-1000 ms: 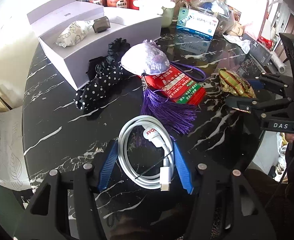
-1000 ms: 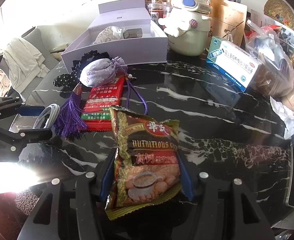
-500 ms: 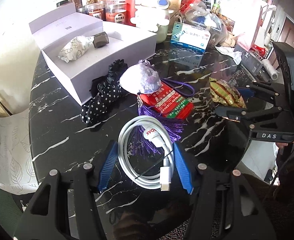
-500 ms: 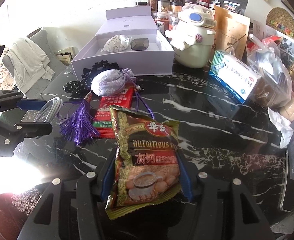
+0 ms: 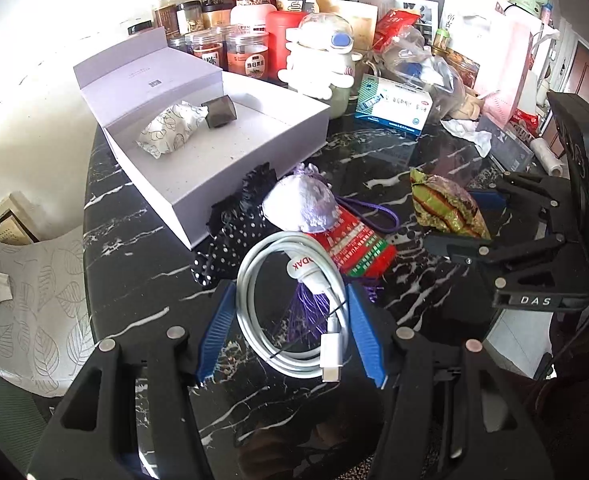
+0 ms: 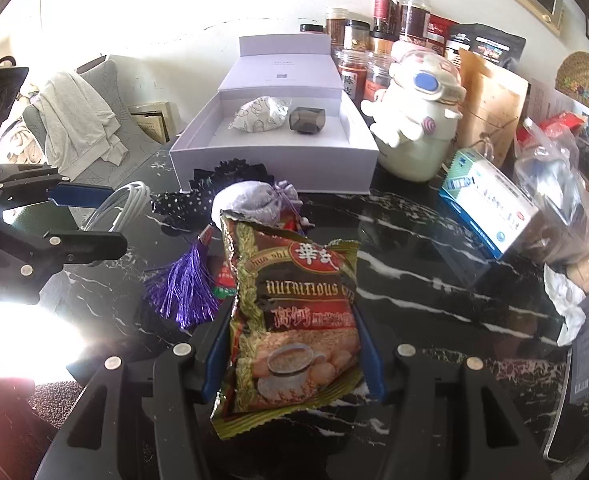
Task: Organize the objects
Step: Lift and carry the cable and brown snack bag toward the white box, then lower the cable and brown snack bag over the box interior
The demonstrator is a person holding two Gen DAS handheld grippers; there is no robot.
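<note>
While both grip: left gripper (image 5: pixel 290 334) one cable coil (image 5: pixel 290 304) | right gripper (image 6: pixel 292 344) one sachet (image 6: pixel 290 320)

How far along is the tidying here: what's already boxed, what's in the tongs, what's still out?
Done: a patterned wrapped packet and a dark cube lie in the open white box. In hand: the left tongs grip a coiled white cable, the right tongs a cereal sachet. Left on the table: lavender pouch, polka-dot scrunchie, red packet.
</note>
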